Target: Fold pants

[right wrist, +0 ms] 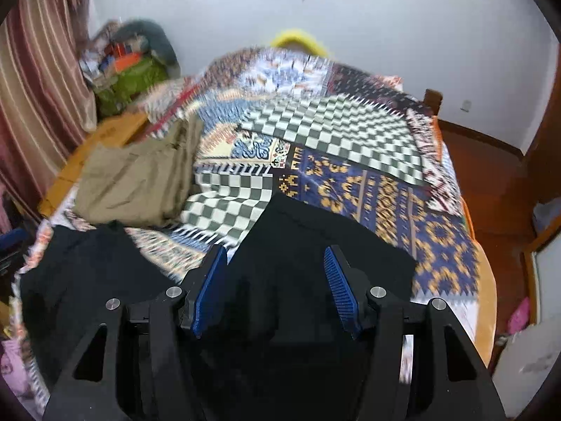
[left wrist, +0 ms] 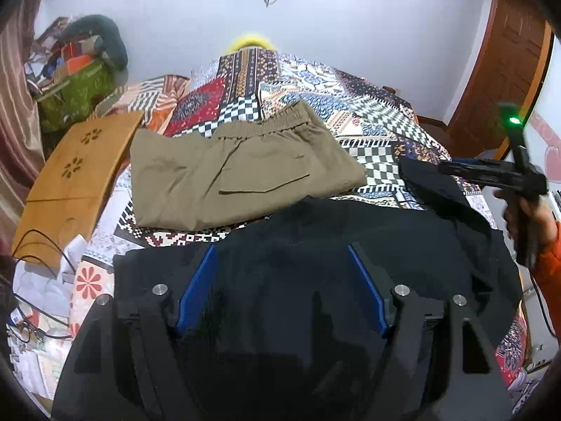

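Black pants lie spread across the near part of the patterned bedspread. My left gripper is open, its blue pads wide apart just above the black cloth. My right gripper is also open, over another part of the black pants; this view is motion-blurred. In the left wrist view the right gripper shows at the right, held by a hand over the pants' far right end. Folded khaki pants lie behind on the bed, also in the right wrist view.
A wooden board leans at the bed's left edge with a cable over it. A green bag and clutter sit in the left corner by a striped curtain. A wooden door and floor lie right.
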